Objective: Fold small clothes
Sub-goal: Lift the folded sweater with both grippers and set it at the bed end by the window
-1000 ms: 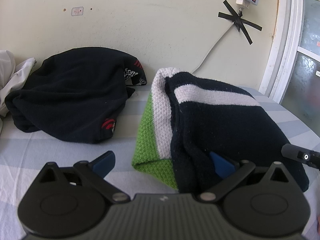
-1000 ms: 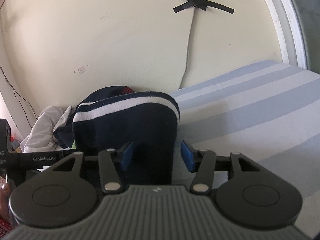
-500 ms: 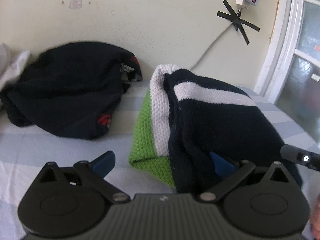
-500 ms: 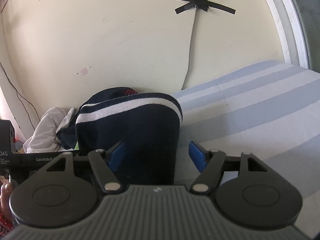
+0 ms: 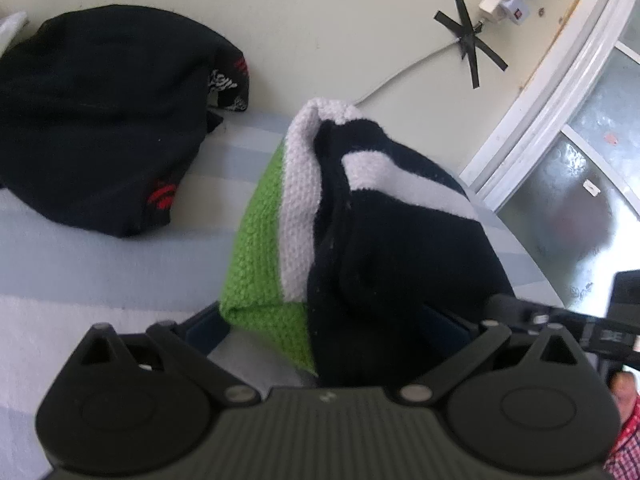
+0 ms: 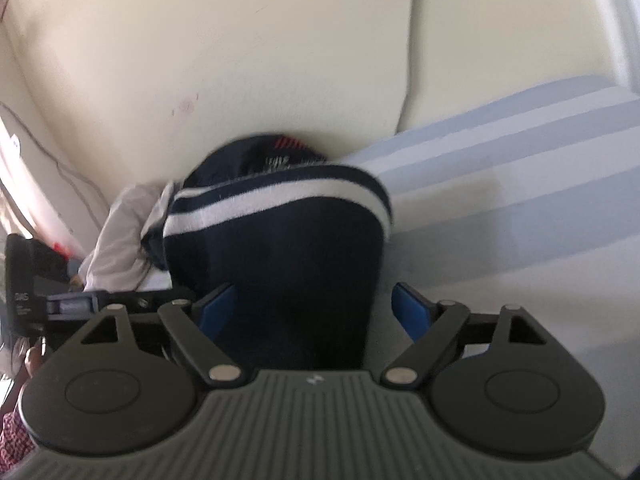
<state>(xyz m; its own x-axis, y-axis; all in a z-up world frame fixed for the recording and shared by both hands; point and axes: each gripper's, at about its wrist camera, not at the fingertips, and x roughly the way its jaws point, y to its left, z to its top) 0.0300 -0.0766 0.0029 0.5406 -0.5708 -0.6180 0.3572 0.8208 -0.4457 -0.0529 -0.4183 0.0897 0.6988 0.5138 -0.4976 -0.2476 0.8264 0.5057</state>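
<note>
Both grippers sit at the near end of the folded clothes. On the right gripper (image 6: 316, 312) the jaws have just been opening and now stand wide; the dark blue sweater (image 6: 280, 280) lies between the blue pads (image 6: 216, 308), and the right-hand pad is clear of the cloth. The left gripper (image 5: 324, 320) is spread wide too, with the green knit piece (image 5: 260, 264) and the dark sweater between its pads; its right pad is mostly hidden in the dark cloth, so it may or may not be touching. The sweater has a white stripe (image 5: 400, 180) and lies folded on top of the green and white knit piece. Both rest on the bed with the blue and white striped sheet (image 6: 520, 168). Just beside them, to the left, lies a black garment (image 5: 100, 128) with small red marks, up against the cream wall (image 5: 320, 20). A white cord (image 5: 400, 80) is taped to that wall with black tape.
</note>
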